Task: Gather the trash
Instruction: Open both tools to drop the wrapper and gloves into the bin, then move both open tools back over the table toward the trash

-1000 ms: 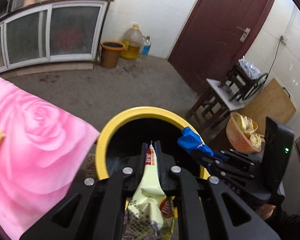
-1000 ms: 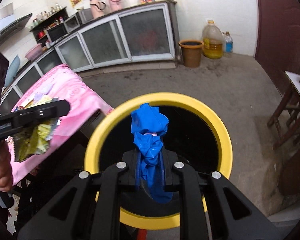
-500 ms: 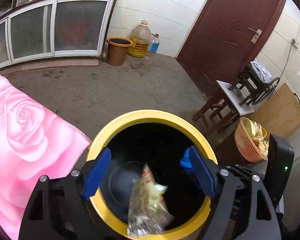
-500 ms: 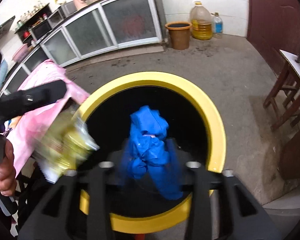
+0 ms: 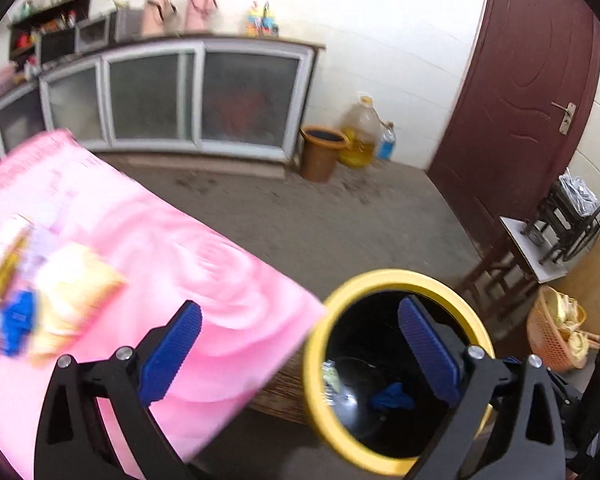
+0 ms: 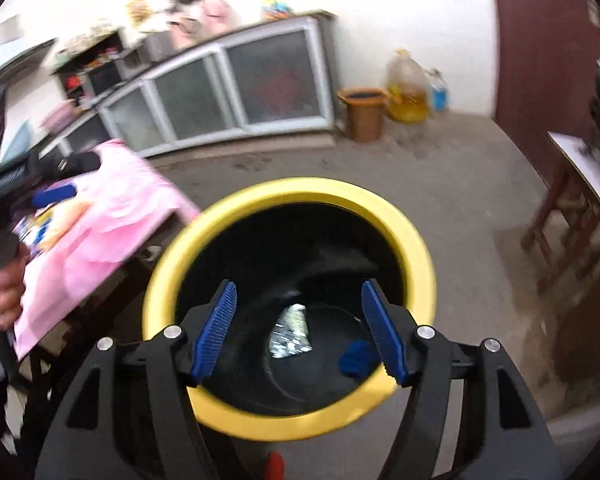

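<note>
Both grippers, left (image 5: 300, 344) and right (image 6: 298, 334), have just spread wide (nothing between them); a crumpled blue wrapper (image 6: 356, 358) lies inside the round yellow-rimmed black bin (image 6: 416, 248).

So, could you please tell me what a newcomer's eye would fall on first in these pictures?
The yellow-rimmed black bin fills the middle of the right wrist view, with a silvery wrapper and a blue scrap at its bottom. To its left, the pink rose-print cloth covers a table, blurred litter lying on it. The right hand-held gripper hangs open over the bin.
</note>
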Demonstrator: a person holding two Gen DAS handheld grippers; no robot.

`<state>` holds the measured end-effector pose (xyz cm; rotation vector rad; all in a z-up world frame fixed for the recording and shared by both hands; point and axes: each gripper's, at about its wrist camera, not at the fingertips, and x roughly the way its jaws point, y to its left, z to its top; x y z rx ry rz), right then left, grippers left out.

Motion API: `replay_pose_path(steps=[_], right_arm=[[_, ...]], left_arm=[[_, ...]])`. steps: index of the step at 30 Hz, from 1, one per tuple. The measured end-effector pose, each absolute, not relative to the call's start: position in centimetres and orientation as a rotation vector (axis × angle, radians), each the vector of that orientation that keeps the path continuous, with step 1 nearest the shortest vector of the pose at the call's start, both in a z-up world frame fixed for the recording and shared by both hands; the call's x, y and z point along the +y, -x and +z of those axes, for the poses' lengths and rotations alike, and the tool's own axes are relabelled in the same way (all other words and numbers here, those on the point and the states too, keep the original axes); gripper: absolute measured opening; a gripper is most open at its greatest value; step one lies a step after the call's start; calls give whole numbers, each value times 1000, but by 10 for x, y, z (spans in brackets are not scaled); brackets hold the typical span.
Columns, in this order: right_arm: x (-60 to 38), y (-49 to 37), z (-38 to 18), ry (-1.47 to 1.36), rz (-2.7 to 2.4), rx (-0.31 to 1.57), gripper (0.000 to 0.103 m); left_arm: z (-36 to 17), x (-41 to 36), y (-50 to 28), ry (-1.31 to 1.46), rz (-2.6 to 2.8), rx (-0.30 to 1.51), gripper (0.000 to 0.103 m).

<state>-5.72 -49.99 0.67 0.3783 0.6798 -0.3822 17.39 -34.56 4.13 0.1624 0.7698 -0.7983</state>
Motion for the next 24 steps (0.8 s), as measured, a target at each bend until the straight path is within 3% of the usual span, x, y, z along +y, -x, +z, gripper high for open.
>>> replay_pose_path(steps=[15, 24], right_arm=[[-361, -36, 60, -162, 54, 609, 62], [-269, -96, 82, -8, 336, 619, 62]], left_arm=[[123, -96, -149, -113, -564, 558, 95], [99, 30, -102, -197, -421, 610, 95]])
